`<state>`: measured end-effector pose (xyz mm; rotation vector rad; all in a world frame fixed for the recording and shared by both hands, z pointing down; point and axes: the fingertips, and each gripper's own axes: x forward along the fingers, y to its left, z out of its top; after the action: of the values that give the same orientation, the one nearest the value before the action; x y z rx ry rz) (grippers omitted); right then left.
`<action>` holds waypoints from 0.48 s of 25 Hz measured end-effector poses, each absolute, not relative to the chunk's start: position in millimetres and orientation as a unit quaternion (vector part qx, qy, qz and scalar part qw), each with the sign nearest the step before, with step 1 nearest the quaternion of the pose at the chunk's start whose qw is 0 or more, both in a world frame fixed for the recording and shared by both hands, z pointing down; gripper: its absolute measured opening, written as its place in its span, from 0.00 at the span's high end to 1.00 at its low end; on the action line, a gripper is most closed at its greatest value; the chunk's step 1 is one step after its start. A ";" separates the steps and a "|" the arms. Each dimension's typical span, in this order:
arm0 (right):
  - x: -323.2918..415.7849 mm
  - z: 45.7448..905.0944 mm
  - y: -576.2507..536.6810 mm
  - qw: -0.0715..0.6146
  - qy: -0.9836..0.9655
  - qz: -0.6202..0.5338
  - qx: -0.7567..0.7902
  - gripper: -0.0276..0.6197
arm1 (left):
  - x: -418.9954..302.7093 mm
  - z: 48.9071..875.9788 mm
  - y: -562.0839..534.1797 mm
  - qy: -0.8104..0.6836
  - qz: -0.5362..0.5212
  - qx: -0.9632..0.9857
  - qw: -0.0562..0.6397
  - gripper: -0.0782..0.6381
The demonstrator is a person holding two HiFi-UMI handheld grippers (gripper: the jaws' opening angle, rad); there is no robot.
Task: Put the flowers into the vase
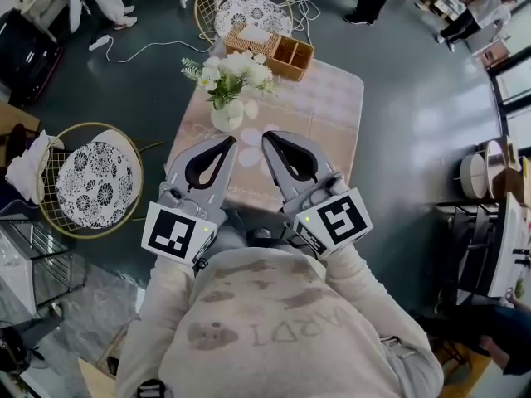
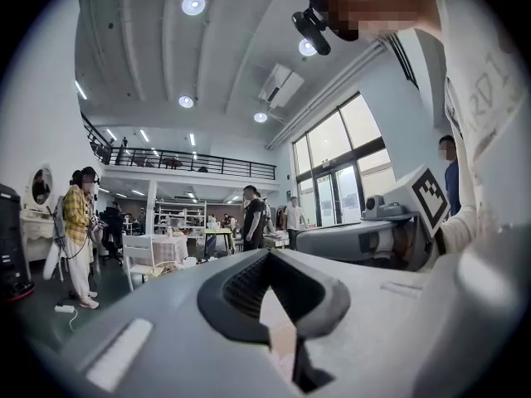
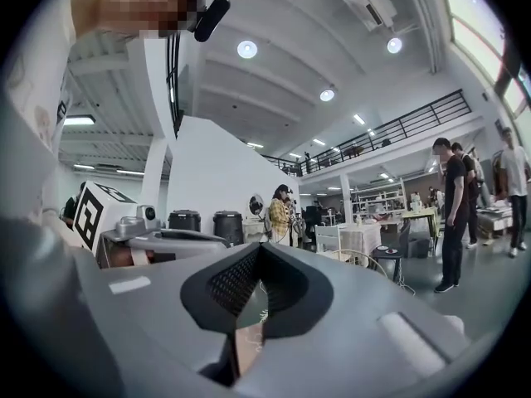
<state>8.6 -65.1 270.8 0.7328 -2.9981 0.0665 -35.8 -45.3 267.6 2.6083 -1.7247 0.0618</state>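
Observation:
White flowers with green leaves [image 1: 233, 72] stand upright in a small white vase [image 1: 226, 117] on the pink checked table [image 1: 325, 110], seen in the head view. My left gripper [image 1: 227, 140] hovers just on the near side of the vase, shut and holding nothing. Beside it, my right gripper [image 1: 270, 137] is also shut and holds nothing. Both point toward the table's far end. The left gripper view has its jaws [image 2: 270, 254] pressed together against the room beyond. The right gripper view shows the same for its jaws [image 3: 259, 247]. Neither gripper view shows the vase.
A wooden compartment box [image 1: 270, 50] sits at the table's far end. One round wire chair [image 1: 91, 177] stands left of the table, another [image 1: 246, 8] beyond it. Shelving [image 1: 489, 230] is at the right. People stand about the hall.

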 end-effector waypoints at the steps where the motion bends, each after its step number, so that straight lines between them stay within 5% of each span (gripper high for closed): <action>1: 11.4 267.1 -62.9 0.023 -0.971 0.021 0.237 0.92 | -31.9 266.2 -42.8 -0.550 0.020 0.835 0.006 0.89; 12: 33.8 251.0 -43.2 0.008 -0.977 0.018 0.213 0.92 | 0.9 254.2 -26.9 -0.548 0.023 0.836 -0.008 0.89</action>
<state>33.8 -43.2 251.0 0.6669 -3.0533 0.0558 0.9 -26.9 254.2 2.6402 -1.7319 0.0732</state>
